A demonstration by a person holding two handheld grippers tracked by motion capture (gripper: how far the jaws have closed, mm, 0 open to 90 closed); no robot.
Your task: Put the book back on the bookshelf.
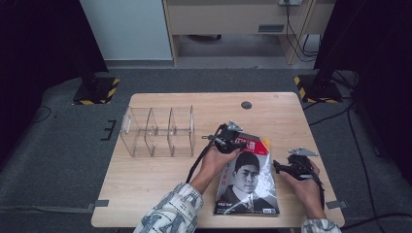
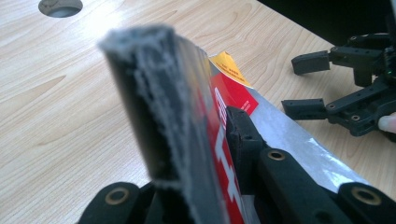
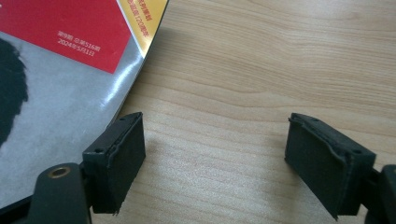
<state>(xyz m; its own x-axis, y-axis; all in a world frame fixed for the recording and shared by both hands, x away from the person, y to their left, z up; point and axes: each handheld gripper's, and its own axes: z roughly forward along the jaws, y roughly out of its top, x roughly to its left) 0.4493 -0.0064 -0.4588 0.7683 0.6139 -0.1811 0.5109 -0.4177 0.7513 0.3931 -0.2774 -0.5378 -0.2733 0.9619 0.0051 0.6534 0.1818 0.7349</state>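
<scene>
Left gripper (image 1: 232, 141) is clamped on the magazine's (image 1: 248, 179) far top edge; right gripper (image 3: 215, 158) gapes wide over bare table (image 1: 160, 174), just beside its right edge. Magazine lies lengthwise front-to-back, masthead pointing away

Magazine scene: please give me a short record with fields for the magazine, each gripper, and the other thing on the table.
magazine: magazine lies flat on the table, cover up, at the near right part
left gripper: left gripper is shut on the magazine's far edge
right gripper: right gripper has open jaws, nothing between them, over bare wood beside the magazine's right edge
other thing: clear organizer with compartments, standing at the far left of the table
</scene>
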